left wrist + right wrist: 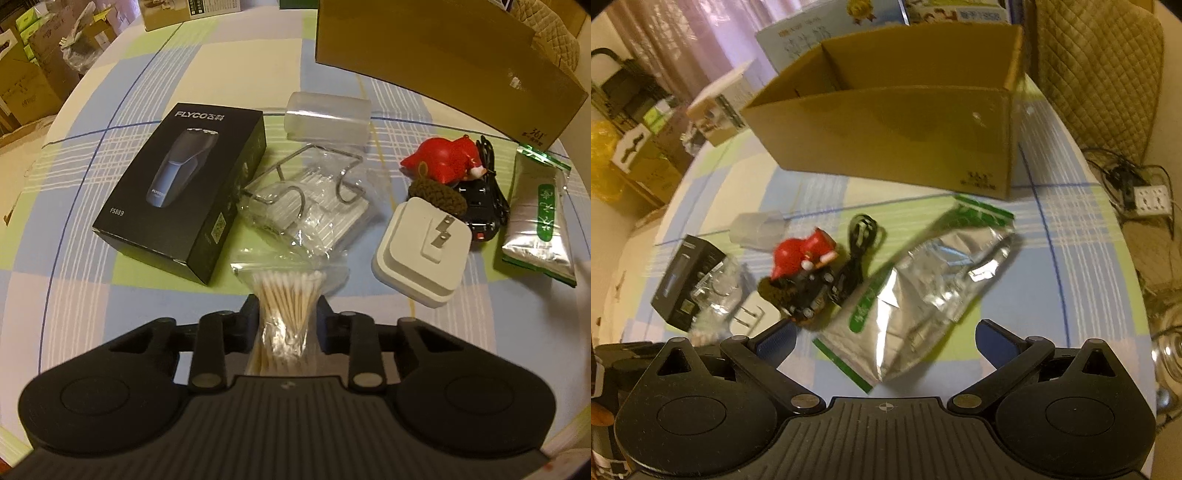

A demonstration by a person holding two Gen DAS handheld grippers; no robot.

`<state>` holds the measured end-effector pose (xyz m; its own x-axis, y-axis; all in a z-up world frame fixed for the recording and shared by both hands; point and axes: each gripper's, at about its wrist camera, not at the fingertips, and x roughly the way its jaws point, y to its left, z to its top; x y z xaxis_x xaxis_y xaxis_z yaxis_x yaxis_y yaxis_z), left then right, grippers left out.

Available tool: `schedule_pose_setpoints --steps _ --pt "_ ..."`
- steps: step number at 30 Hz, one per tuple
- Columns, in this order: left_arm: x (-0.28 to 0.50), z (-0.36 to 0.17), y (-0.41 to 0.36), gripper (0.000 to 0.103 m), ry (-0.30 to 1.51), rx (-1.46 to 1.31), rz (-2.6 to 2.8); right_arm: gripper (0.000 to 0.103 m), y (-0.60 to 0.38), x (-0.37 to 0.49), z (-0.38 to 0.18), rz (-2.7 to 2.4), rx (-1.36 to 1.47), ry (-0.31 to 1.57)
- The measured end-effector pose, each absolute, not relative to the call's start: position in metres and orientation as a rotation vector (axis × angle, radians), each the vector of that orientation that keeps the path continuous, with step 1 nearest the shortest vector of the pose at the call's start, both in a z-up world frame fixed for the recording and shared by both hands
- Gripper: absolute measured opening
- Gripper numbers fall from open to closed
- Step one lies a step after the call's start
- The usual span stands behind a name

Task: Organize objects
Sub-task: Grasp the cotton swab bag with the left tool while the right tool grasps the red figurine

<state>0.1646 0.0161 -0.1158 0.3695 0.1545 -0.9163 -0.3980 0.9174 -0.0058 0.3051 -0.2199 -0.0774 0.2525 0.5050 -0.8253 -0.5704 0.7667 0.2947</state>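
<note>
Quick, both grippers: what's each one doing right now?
Left gripper: shut on the bag of cotton swabs.
Right gripper: open, empty, above the silver pouch.

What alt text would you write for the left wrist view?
The left gripper is shut on a bag of cotton swabs above a checked tablecloth. Beyond lie a black shaver box, a white plug and a cardboard box.

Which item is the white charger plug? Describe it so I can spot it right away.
Start at the big cardboard box at the table's far side, then come toward the camera past the red figurine. The white plug lies just nearer, beside the bag of cotton swabs. It is the only square white block, two metal prongs facing up.
</note>
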Motion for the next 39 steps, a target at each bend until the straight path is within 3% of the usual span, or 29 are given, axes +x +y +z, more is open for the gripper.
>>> schedule_pose_setpoints --steps 5,8,23,39 --pt "0.159 -0.107 0.012 0.024 1.135 -0.256 0.344 0.1 -0.208 0.306 -0.078 0.788 -0.084 1.054" --pt "0.157 -0.093 0.007 0.024 1.103 -0.243 0.333 0.089 -0.198 0.309 -0.079 0.84 -0.106 1.04" --pt "0.174 -0.058 0.031 0.024 0.975 -0.247 0.47 0.073 -0.111 0.32 -0.111 0.978 -0.241 0.996" --pt "0.206 -0.063 0.057 0.024 0.985 -0.224 0.36 0.067 -0.069 0.321 -0.146 0.878 -0.352 1.049"
